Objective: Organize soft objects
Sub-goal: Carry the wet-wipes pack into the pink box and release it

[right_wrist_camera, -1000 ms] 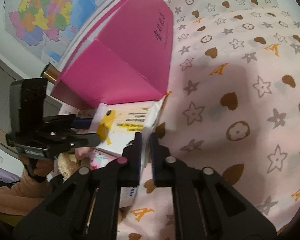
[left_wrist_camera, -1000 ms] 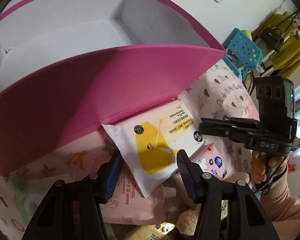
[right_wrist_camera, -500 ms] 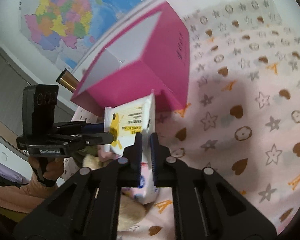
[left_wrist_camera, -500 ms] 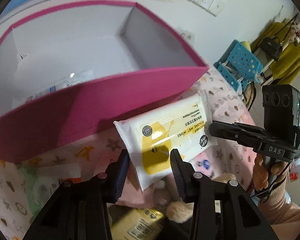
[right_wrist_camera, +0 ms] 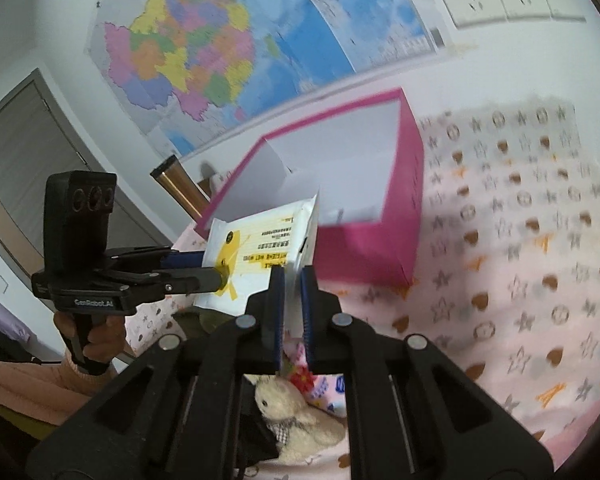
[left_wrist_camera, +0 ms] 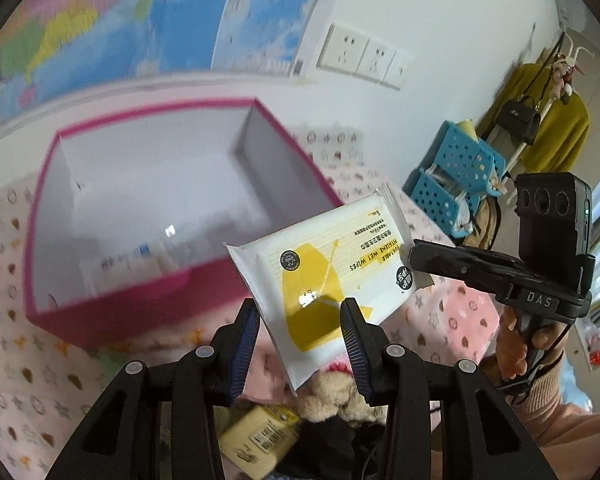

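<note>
Two tongs hold one pack of wet wipes (left_wrist_camera: 332, 276) in the air. The right tongs (right_wrist_camera: 291, 280) pinch its sealed end, and the left tongs (left_wrist_camera: 300, 316) close on its sides, probably to keep the soft pack flat. Ahead of both tongs the pink box (left_wrist_camera: 148, 296) stands open on the patterned cloth (right_wrist_camera: 520, 272), so the pack probably goes inside. A plush rabbit (right_wrist_camera: 296, 420) lies below the right tongs.

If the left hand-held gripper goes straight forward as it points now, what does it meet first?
The wet wipes pack lies directly between the fingers of the left hand-held gripper, so it meets that first. Beyond it is probably the near wall of the pink box, though depth is unclear.
</note>
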A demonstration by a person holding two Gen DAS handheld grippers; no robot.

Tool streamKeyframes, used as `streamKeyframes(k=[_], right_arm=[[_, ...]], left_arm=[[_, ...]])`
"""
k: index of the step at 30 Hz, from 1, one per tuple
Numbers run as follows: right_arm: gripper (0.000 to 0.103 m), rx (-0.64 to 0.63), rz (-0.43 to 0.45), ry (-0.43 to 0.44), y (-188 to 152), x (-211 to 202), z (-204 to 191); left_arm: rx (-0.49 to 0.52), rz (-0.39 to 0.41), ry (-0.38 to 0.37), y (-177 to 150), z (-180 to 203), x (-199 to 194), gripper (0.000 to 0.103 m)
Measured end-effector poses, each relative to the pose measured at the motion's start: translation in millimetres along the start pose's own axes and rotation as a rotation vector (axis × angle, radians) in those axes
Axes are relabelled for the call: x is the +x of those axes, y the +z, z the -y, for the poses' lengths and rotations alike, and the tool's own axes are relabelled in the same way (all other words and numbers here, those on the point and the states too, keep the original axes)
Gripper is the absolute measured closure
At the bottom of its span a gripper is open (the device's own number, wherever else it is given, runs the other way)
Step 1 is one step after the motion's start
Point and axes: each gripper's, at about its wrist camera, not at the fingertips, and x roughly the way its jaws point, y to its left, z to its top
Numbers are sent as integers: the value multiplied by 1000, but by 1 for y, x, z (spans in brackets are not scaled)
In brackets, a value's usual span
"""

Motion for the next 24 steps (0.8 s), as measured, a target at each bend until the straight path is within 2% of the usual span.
streamKeyframes(k=[3,9,16,24], right_arm=[[92,-17,12,13,16,2,-3],[92,-32,14,22,48,19,-2],[92,13,-31,9,68,51,19],[91,68,-86,-66,72,82,45]], left_arm=[[0,27,16,12,-4,-5,62],[-24,25,67,42,-23,4,62],[-64,-25,101,62,-46,37,62],[-106,-107,102,66,-66,82,62]])
